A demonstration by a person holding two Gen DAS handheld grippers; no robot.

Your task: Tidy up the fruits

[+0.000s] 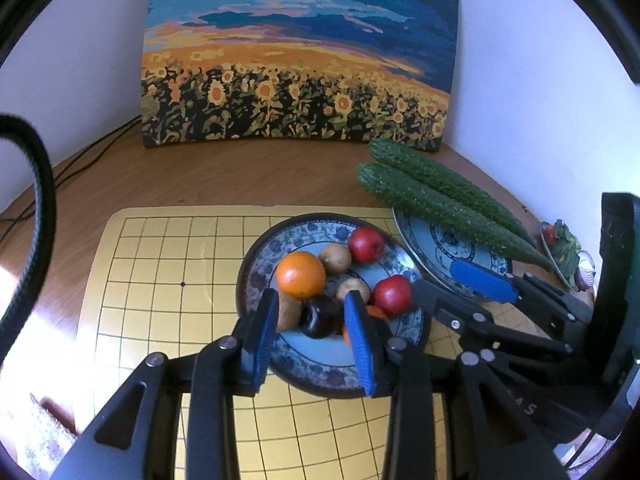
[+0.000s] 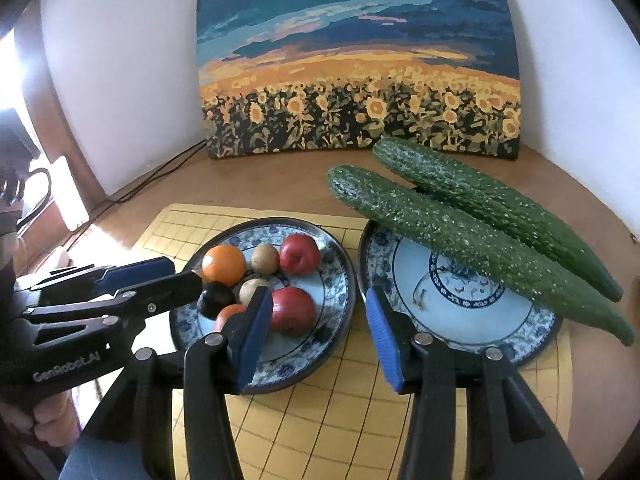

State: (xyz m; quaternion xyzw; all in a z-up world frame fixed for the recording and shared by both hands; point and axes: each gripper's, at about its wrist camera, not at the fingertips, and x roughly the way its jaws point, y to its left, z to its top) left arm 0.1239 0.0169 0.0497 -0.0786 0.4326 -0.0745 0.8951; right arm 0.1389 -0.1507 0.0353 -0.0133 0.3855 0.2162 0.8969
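Your two long dark-green cucumbers (image 2: 472,236) lie side by side across the right blue-patterned plate (image 2: 460,312), long axes running from far-left to near-right, both ends overhanging its rim. Your right gripper (image 2: 318,336) stands open and empty above the gap between plates. Your left gripper (image 1: 310,332), partly open, straddles a dark round fruit (image 1: 320,316) on the left fruit plate (image 1: 320,364); grip unclear.

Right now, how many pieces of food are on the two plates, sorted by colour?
Green cucumbers: 2
Red fruits: 2
Tan fruits: 3
Orange fruits: 2
Dark fruit: 1
Total: 10
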